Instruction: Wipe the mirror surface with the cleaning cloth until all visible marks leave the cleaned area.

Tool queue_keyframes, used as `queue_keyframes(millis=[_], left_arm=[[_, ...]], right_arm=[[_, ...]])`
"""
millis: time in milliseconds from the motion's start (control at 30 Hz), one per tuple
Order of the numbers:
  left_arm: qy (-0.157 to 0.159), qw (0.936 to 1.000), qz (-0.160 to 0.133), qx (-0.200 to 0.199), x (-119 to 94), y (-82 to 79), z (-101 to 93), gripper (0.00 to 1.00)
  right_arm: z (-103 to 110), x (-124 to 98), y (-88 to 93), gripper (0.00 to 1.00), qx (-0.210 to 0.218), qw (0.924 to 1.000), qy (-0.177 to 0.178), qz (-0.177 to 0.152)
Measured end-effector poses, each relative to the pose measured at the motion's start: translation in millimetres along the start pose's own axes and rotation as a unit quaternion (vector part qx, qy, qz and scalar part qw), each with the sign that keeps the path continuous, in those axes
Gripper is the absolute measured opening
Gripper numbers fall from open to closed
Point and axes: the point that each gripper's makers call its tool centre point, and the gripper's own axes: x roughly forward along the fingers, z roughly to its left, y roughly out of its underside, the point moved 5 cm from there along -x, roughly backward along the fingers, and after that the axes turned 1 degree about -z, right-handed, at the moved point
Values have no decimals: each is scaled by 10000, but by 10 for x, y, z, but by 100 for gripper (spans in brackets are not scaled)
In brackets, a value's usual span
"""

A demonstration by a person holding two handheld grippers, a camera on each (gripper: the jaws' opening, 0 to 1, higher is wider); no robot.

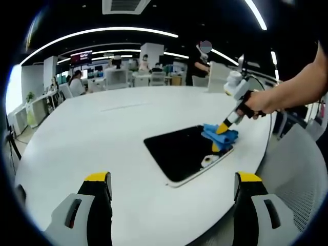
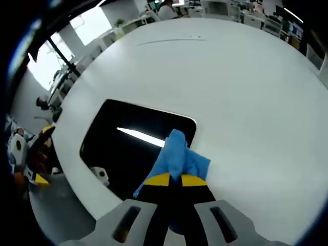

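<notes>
Left gripper view looks across the white round surface (image 1: 102,133) from your left tongs (image 1: 171,187), whose two yellow-tipped jaws stand wide apart at the bottom of the picture with nothing between them, hovering near the surface's close edge. Ahead of them the mirror (image 1: 182,151) lies flat on the surface, a dark rounded rectangle with a pale border, its far right corner near the surface's right edge. On that far right part of the mirror sits the blue cleaning cloth (image 1: 220,134), and your right tongs (image 1: 224,128) come down on it at a slant from the right, with your hand (image 1: 261,102) wrapped round the handle above. A yellow reflection and a small white one show in the glass just below the cloth.

Right gripper view looks down along your right tongs (image 2: 171,179): the jaws are drawn close together and pinch the cleaning cloth (image 2: 177,159), which bunches up in front of the yellow tips and rests on the mirror (image 2: 128,148) near its right-hand edge. A bright streak of ceiling light is reflected in the glass just left of the cloth. Your left tongs (image 2: 36,159) show at the left edge, off the surface (image 2: 246,92).
</notes>
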Motion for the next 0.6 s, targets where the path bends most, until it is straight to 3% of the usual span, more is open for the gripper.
queue_keyframes(millis=[400, 600], left_arm=[[-30, 10000, -30, 15, -5, -14, -5, 100], [112, 9999, 23, -5, 12, 9, -35, 100]], right_arm=[[70, -38, 88, 0, 57, 10000, 31, 9], [107, -55, 155, 0, 169, 9999, 5, 1]])
